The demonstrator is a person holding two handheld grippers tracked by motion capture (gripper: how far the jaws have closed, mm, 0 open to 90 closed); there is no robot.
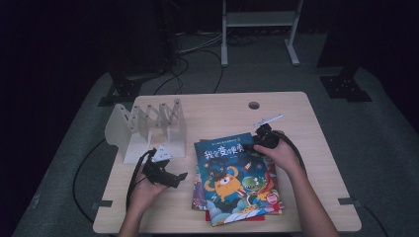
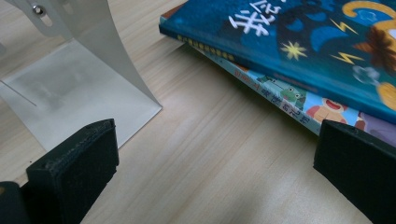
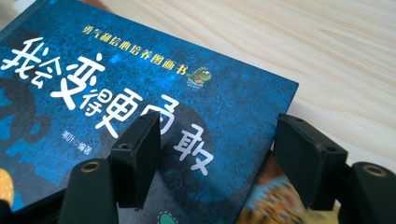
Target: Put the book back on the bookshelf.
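A stack of picture books lies on the wooden table, topped by a blue book with a cartoon monster cover. A second book peeks out beneath it. My right gripper hovers open over the blue book's far right corner, one jaw above the cover and the other past its edge. My left gripper is open just left of the stack, low over bare wood, jaws pointing toward the books' spines.
A white metal book rack with several dividers stands at the table's left, close behind the left gripper. A small white object lies beyond the right gripper, near a cable hole. Cables trail from both grippers.
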